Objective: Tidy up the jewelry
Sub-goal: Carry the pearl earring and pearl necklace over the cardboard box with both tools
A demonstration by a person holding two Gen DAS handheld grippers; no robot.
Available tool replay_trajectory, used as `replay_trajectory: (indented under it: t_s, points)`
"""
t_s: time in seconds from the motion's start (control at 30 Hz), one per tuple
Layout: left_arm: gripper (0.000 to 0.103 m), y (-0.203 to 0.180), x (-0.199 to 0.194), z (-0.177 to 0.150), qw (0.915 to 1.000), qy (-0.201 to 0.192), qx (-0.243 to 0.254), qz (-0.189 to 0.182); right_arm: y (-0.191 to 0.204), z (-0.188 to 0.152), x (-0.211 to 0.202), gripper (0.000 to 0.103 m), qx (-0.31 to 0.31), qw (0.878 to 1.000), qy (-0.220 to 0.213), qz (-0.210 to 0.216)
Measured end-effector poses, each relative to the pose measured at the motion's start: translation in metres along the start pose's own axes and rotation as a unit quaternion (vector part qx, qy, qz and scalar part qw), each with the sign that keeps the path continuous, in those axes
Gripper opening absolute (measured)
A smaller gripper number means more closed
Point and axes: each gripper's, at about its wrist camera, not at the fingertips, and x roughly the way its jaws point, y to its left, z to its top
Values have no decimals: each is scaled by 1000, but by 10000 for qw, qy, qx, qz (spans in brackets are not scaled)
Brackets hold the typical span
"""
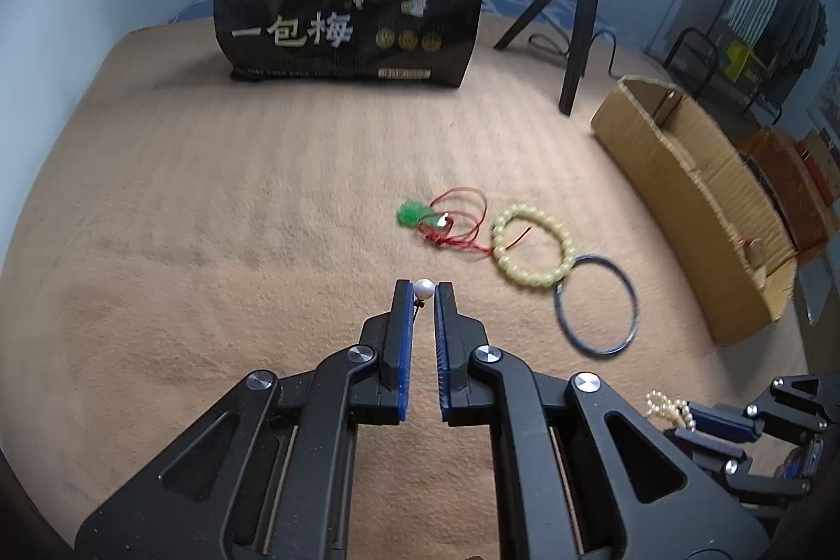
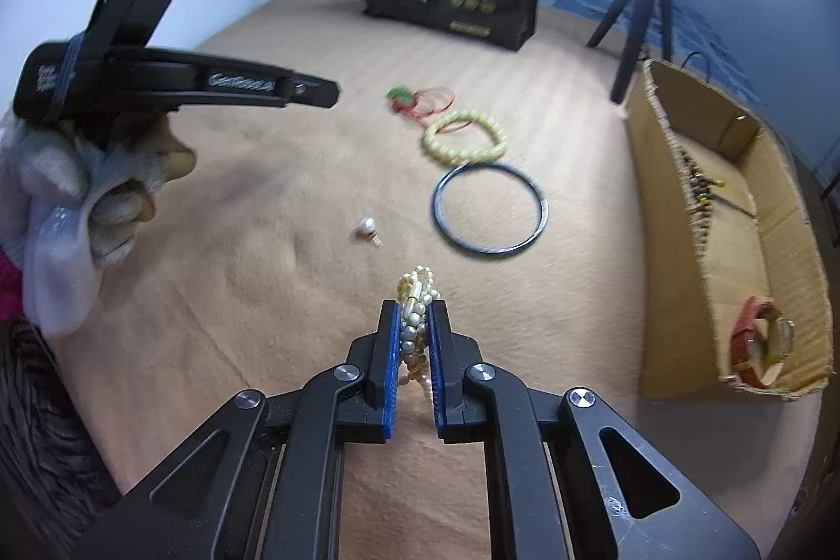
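Note:
My right gripper (image 2: 415,310) is shut on a pearl bracelet (image 2: 415,324), held above the tan blanket; it also shows in the left wrist view (image 1: 669,408). My left gripper (image 1: 424,289) hangs with its jaws slightly apart right over a pearl earring (image 1: 423,288), which lies loose on the blanket (image 2: 366,228). A yellow bead bracelet (image 1: 530,253) (image 2: 464,137), a dark blue bangle (image 1: 596,305) (image 2: 491,208) and a green pendant on red cord (image 1: 420,216) (image 2: 415,101) lie ahead. A cardboard box (image 2: 677,203) on the right holds a red-strap watch (image 2: 761,342) and a bead string (image 2: 698,187).
A black printed bag (image 1: 349,3) stands at the back. A tripod (image 1: 577,19) with a ring light stands at the back right, behind the cardboard box (image 1: 682,192). The gloved hand holding the left gripper (image 2: 105,192) is at the left.

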Motion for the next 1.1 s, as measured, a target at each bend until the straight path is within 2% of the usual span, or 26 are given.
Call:
replay_trajectory:
  t_s: [0.4, 0.8, 1.1]
  points:
    - [6, -12, -34, 10, 9989, -311, -132, -337, -32, 12, -44, 9, 388, 9972, -588, -233]
    - [6, -72, -49, 18, 9956, -492, 131, -792, -107, 13, -89, 9, 1162, 9838, -1146, -739]
    - [6, -128, -42, 24, 9927, -507, 300, -1050, -160, 5, -98, 9, 1768, 9713, -1273, -960]
